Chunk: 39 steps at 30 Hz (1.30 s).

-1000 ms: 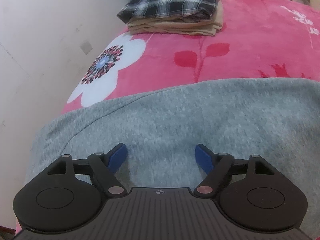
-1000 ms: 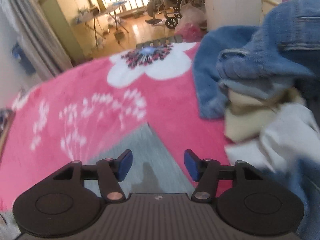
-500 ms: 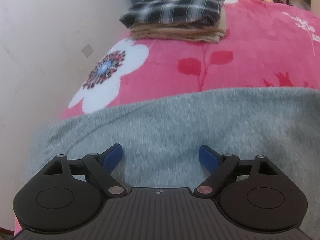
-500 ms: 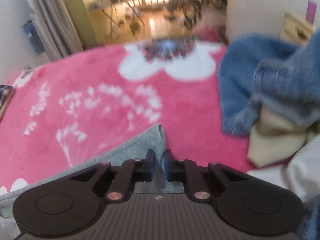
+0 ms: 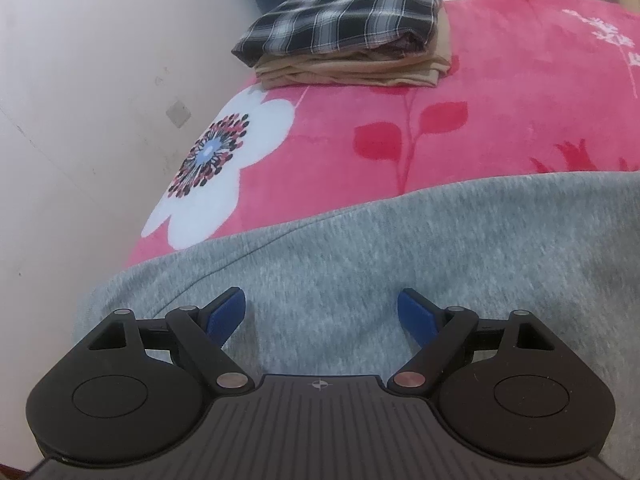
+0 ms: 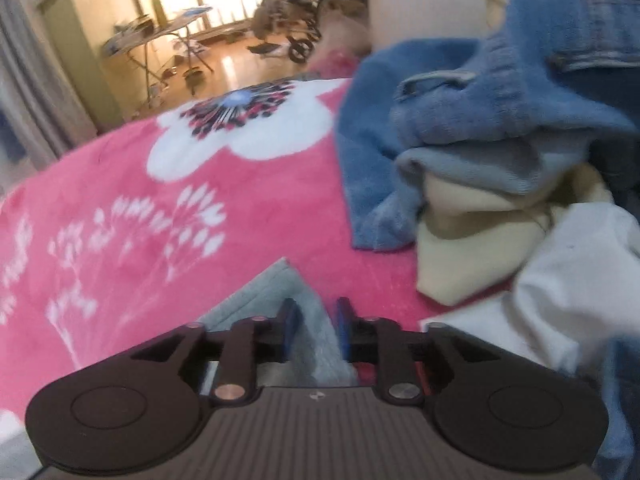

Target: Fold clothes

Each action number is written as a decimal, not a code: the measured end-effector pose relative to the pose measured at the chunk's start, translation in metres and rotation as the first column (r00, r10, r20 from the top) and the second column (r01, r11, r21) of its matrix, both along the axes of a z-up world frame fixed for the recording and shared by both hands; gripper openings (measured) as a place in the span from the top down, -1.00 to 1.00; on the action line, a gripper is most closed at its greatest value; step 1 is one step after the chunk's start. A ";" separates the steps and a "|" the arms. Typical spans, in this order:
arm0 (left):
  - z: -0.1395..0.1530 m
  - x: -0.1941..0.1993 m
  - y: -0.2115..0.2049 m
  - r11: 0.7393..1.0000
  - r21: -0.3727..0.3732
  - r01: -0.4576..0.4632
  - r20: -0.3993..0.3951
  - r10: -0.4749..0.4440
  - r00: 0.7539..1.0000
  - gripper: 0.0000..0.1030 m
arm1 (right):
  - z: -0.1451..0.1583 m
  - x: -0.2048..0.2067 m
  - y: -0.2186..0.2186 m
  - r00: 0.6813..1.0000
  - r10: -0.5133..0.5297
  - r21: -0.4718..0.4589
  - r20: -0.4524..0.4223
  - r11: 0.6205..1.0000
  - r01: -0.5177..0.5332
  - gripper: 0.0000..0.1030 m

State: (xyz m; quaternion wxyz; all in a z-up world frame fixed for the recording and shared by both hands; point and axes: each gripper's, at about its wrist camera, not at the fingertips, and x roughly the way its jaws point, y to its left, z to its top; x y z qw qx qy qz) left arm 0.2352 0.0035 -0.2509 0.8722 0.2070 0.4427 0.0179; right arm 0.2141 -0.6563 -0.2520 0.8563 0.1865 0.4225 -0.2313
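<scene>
A grey knit garment (image 5: 400,248) lies spread flat on the pink flowered blanket (image 5: 480,100). My left gripper (image 5: 322,296) hovers just over its near part, open, with nothing between the blue pads. In the right wrist view a pointed corner of the grey garment (image 6: 276,284) runs up between the jaws of my right gripper (image 6: 314,308). Those jaws are opening, and a gap shows on each side of the cloth. The picture there is blurred.
A folded stack, a plaid shirt on beige cloth (image 5: 348,28), sits at the far end of the bed by the white wall (image 5: 80,120). To the right lies a loose heap: blue denim (image 6: 480,120), a cream piece (image 6: 472,240), white cloth (image 6: 568,272).
My right gripper was open over the grey corner, shut on it half a second ago, and now its jaws have parted again. The left gripper has hardly moved.
</scene>
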 end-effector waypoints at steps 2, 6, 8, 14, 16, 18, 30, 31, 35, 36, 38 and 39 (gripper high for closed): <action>0.000 0.000 0.000 1.000 -0.003 -0.007 0.000 0.007 1.000 -0.65 | 0.023 -0.012 0.002 1.000 0.000 -0.064 -0.012 0.998 -0.001 0.11; -0.002 -0.001 -0.001 1.000 -0.007 -0.016 0.009 0.017 1.000 -0.65 | 0.076 -0.045 0.031 0.992 0.125 -0.143 0.013 0.982 -0.122 0.11; -0.002 -0.002 0.000 1.000 -0.011 -0.026 0.012 0.026 1.000 -0.65 | 0.092 -0.061 0.066 0.969 0.245 -0.150 -0.015 0.958 -0.245 0.11; -0.001 0.001 0.001 0.997 -0.031 -0.067 0.000 0.067 0.998 -0.65 | 0.077 -0.093 0.166 0.859 0.467 -0.214 -0.207 0.836 -0.506 -0.01; 0.000 0.001 0.001 0.997 -0.036 -0.073 -0.006 0.073 0.997 -0.65 | 0.067 -0.093 0.165 0.871 0.459 -0.185 -0.176 0.853 -0.488 -0.03; 0.000 0.002 0.001 0.997 -0.032 -0.069 -0.009 0.068 0.998 -0.65 | 0.059 -0.085 0.150 0.887 0.444 -0.071 -0.123 0.888 -0.454 -0.08; 0.001 0.002 0.000 0.999 -0.017 -0.043 -0.012 0.043 0.999 -0.65 | 0.076 -0.075 0.155 0.878 0.431 -0.125 -0.205 0.879 -0.461 0.87; 0.001 0.001 0.001 0.999 -0.018 -0.041 -0.012 0.040 0.999 -0.65 | 0.086 -0.075 0.155 0.881 0.427 -0.156 -0.203 0.874 -0.460 0.87; 0.002 0.002 0.003 0.998 -0.030 -0.047 -0.015 0.046 0.999 -0.65 | 0.116 -0.061 0.146 0.876 0.434 -0.248 -0.208 0.843 -0.477 0.87; 0.002 0.002 0.003 0.998 -0.031 -0.049 -0.015 0.048 0.999 -0.65 | 0.121 -0.056 0.142 0.873 0.437 -0.262 -0.214 0.836 -0.483 0.87; 0.002 0.001 0.001 0.999 -0.019 -0.048 -0.010 0.047 0.999 -0.65 | 0.123 -0.042 0.137 0.863 0.448 -0.268 -0.233 0.823 -0.500 0.87; 0.002 0.000 0.001 0.999 -0.013 -0.047 -0.008 0.047 0.999 -0.65 | 0.123 -0.036 0.134 0.857 0.454 -0.268 -0.244 0.818 -0.509 0.87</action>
